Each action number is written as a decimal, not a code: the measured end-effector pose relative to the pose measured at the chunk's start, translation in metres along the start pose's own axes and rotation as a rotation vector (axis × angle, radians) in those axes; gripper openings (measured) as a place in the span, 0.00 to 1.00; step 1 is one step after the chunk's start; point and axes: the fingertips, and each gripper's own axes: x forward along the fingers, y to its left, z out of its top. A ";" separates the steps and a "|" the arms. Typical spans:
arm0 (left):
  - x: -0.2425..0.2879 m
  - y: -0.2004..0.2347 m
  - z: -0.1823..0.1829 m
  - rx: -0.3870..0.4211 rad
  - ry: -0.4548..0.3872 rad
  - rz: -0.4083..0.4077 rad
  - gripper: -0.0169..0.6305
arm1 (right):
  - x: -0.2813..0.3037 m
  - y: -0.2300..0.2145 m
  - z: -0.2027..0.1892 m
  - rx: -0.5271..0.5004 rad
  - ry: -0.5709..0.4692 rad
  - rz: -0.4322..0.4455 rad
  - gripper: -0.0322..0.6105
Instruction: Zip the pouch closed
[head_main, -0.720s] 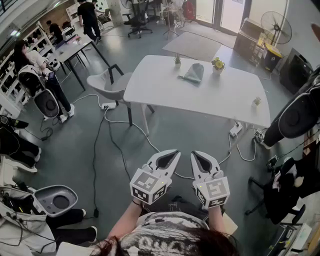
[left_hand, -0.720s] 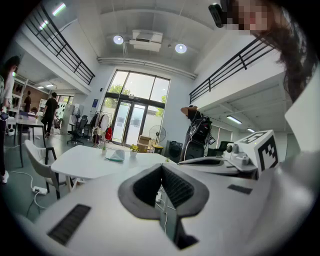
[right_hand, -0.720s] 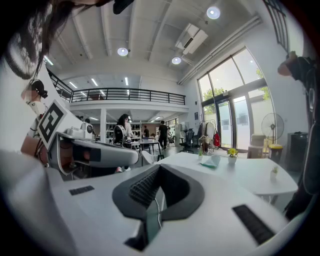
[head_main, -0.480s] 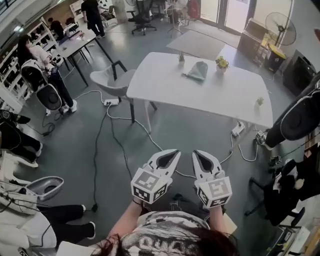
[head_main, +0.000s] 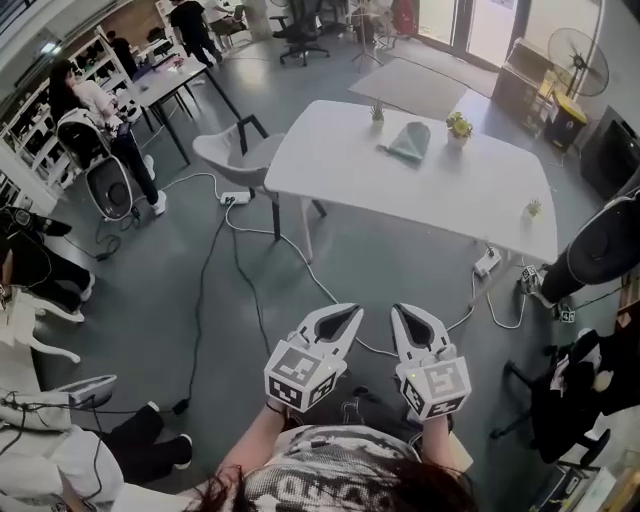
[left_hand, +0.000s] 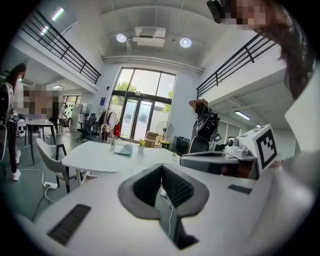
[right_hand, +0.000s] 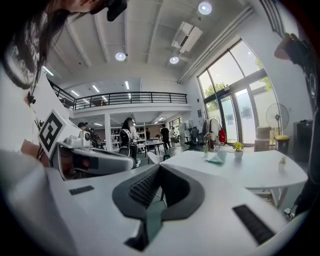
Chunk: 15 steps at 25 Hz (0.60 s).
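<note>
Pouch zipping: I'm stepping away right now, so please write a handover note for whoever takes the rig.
Left tool: shut, empty. Right tool: shut, empty. Both held over the floor, short of the table.
Pouch lies on the white table between two small potted plants, untouched; zip too far to read.
Done: nothing. Left: approach, hold the pouch, pull the zip closed.
</note>
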 end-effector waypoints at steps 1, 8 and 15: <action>0.001 0.001 0.000 0.002 0.003 0.005 0.05 | 0.002 -0.001 -0.001 0.003 0.002 0.006 0.04; 0.019 0.025 0.007 0.008 0.024 0.028 0.05 | 0.031 -0.012 0.005 0.025 -0.003 0.041 0.04; 0.066 0.063 0.017 0.022 0.035 -0.005 0.05 | 0.077 -0.046 0.009 0.044 0.009 0.010 0.04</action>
